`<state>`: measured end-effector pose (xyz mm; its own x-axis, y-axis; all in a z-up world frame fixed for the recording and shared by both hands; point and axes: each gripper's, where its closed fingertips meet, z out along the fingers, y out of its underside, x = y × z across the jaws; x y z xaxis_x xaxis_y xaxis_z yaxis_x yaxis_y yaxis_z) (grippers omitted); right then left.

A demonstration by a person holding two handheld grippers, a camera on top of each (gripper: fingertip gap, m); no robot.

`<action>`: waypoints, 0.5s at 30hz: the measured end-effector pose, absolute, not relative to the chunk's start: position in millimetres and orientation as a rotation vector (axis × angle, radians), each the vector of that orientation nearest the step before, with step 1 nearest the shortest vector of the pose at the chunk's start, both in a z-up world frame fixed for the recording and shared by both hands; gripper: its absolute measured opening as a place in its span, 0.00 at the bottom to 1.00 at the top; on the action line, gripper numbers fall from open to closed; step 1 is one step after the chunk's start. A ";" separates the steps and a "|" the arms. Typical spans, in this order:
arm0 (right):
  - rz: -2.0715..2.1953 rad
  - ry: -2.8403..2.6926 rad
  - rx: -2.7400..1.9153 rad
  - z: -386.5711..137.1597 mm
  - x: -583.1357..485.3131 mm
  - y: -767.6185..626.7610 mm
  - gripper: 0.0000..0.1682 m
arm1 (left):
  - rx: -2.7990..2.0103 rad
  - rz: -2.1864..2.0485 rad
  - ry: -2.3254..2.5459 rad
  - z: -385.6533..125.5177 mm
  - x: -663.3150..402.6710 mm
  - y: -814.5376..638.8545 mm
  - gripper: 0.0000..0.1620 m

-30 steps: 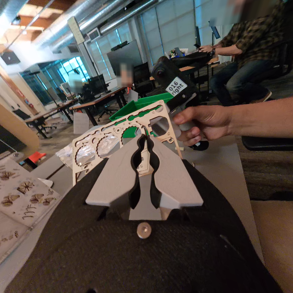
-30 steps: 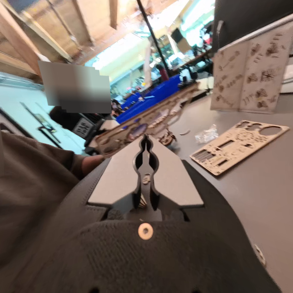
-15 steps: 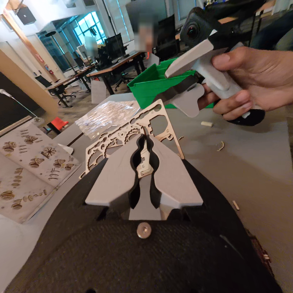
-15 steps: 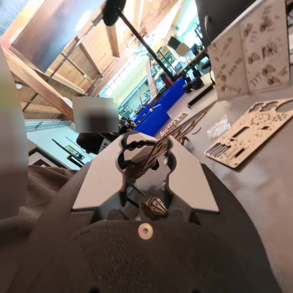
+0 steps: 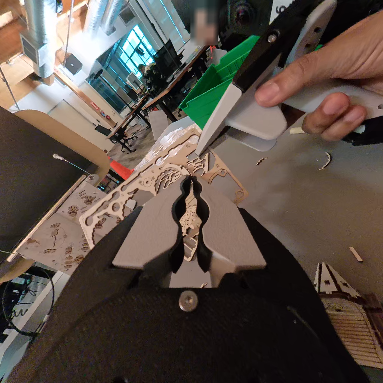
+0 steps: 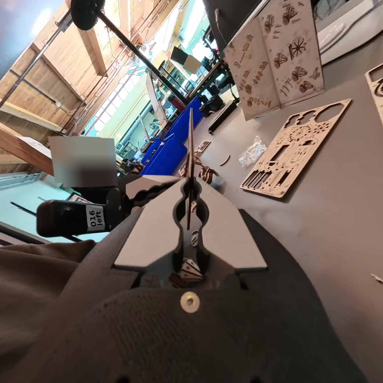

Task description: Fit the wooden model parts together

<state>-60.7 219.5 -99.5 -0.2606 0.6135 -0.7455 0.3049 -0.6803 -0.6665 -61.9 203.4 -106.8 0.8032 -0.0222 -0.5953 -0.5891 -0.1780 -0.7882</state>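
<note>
Left claw (image 5: 191, 179) grips wooden sheet (image 5: 128, 199) (tilted).

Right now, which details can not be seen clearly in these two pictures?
- Left wrist view: the left gripper covers its grip on the pale laser-cut wooden sheet.
- Right wrist view: that sheet shows only edge-on.
- Left wrist view: the right gripper tip hides its contact with the sheet.

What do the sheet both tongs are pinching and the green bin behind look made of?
Parts sheet: thin pale plywood, matte, with dark burnt-looking cut edges, probably laser-cut. Green bin: likely moulded plastic, uniform colour, smooth, slightly glossy ribbed walls.
</note>
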 end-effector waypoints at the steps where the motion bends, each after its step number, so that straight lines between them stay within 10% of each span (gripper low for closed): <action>1: 2.019 -1.133 -1.751 -99.4 -60.7 220.2 0.00 | -1.689 0.553 0.496 -108.0 -61.1 203.5 0.00; 11: 1.834 -1.126 -1.700 -97.5 -53.8 251.7 0.00 | -1.660 0.247 0.312 -91.5 -60.5 202.4 0.00; 15: 1.824 -1.141 -1.645 -91.8 -55.0 246.3 0.00 | -1.729 -0.018 0.169 -91.0 -62.8 205.1 0.18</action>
<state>-55.0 246.3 -91.8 -0.2041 0.7709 -0.6034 0.2056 -0.5689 -0.7963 -62.8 205.1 -91.0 0.9889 -0.1229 -0.0841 -0.1027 -0.1546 -0.9826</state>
